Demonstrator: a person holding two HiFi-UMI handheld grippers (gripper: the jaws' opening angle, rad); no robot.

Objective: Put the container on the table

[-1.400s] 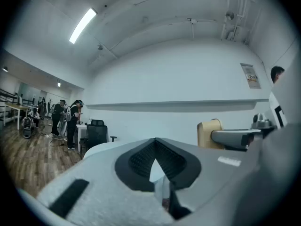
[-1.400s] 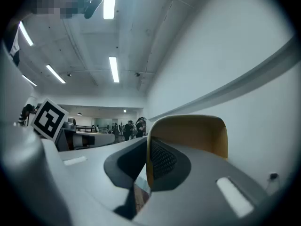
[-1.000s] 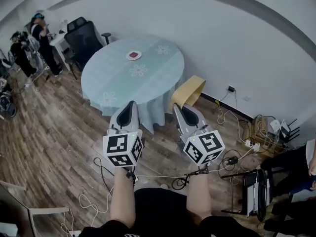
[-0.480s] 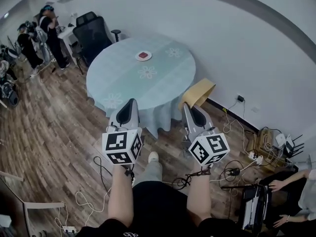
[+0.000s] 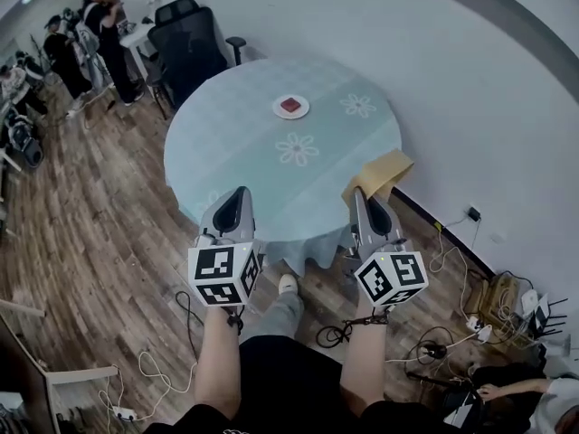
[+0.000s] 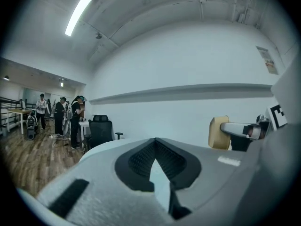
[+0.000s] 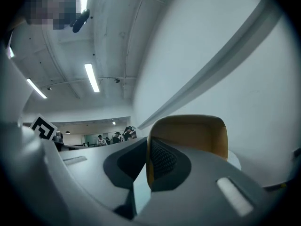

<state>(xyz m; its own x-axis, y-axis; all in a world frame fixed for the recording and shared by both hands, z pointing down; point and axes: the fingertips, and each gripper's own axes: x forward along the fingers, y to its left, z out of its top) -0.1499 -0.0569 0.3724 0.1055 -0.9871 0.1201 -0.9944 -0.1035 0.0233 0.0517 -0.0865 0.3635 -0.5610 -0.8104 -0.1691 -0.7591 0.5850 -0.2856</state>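
A tan, open-topped container (image 5: 380, 174) hangs tilted at the near right edge of the round table (image 5: 271, 179), which has a pale blue flowered cloth. My right gripper (image 5: 368, 204) is shut on the container's wall; in the right gripper view the container (image 7: 190, 135) fills the space past the jaws. My left gripper (image 5: 234, 202) is shut with nothing in it, held over the table's near edge. In the left gripper view the container (image 6: 218, 132) shows at the right.
A small white plate with a red thing (image 5: 290, 107) sits near the table's far side. A black office chair (image 5: 188, 51) stands behind the table. People (image 5: 86, 39) stand at the far left. Cables and a power strip (image 5: 470, 324) lie on the wood floor by the wall.
The view has moved closer to the table; both grippers now reach over its near edge, and the container has come up to the tabletop's right rim.
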